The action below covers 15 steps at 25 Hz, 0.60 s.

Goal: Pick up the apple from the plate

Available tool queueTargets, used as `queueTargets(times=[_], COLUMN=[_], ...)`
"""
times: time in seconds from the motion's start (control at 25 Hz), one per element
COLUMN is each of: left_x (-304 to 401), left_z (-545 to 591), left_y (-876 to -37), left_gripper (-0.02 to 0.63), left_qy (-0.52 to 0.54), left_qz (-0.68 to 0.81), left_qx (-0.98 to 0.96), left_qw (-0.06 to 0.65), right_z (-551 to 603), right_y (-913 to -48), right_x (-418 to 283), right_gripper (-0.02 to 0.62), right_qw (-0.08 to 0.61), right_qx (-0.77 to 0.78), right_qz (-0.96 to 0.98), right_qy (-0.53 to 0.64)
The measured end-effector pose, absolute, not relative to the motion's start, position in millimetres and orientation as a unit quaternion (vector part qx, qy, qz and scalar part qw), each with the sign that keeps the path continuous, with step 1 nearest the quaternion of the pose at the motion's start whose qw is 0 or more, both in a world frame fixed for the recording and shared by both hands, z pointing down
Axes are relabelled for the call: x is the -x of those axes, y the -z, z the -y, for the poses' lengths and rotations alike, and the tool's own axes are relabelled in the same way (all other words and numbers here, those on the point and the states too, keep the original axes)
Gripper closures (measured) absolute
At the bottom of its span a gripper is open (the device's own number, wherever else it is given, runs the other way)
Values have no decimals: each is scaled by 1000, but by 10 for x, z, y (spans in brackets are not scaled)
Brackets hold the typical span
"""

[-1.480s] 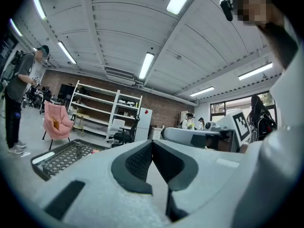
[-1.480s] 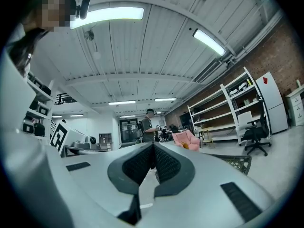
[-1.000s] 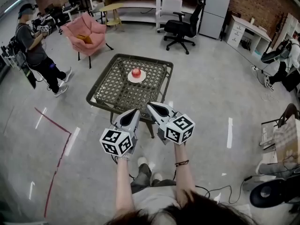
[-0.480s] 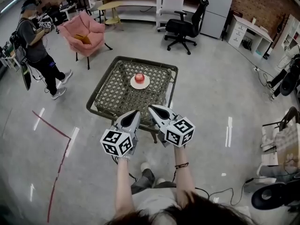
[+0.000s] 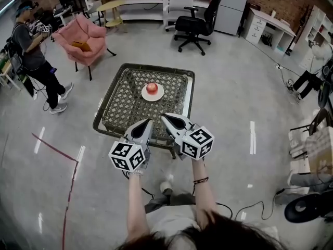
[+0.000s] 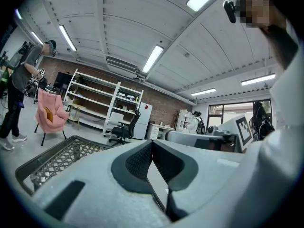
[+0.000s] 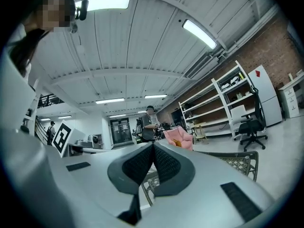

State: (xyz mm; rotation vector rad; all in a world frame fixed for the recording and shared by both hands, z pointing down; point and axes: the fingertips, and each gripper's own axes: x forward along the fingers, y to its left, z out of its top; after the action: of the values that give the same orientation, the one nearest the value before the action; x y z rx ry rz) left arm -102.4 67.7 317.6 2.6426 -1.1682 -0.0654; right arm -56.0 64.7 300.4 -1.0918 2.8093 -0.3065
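One apple (image 5: 151, 87) on plate (image 5: 156, 97), head view only

- apple (image 5: 152, 87): glossy red skin
- plate (image 5: 145, 95): smooth, white
- tabletop (image 5: 124, 107): matt woven lattice
- left gripper (image 5: 149, 121), right gripper (image 5: 164, 116): matt grey plastic shells; pads (image 6: 136, 163) black, finely textured
- floor (image 5: 229, 103): smooth grey, faint sheen

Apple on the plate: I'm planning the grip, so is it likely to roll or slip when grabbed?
The apple looks round, so it may roll on the flat plate if nudged off-centre. Whole and uncut, it is probably firm enough to squeeze. The small plate might shift on the woven table.
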Motion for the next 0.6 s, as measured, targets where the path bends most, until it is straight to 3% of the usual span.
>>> queueTargets(times=[0.6], left_x=[1063], left_z=[-389], left_y=[-3319], left_gripper=[595], left_qy=[25], left_qz=[387], left_qx=[-911], left_qw=[137], right_z=[-351], right_y=[-3172], right_x=[573], right_gripper=[586], right_qw=[43], right_qx=[375], right_qz=[-919], right_qy=[113])
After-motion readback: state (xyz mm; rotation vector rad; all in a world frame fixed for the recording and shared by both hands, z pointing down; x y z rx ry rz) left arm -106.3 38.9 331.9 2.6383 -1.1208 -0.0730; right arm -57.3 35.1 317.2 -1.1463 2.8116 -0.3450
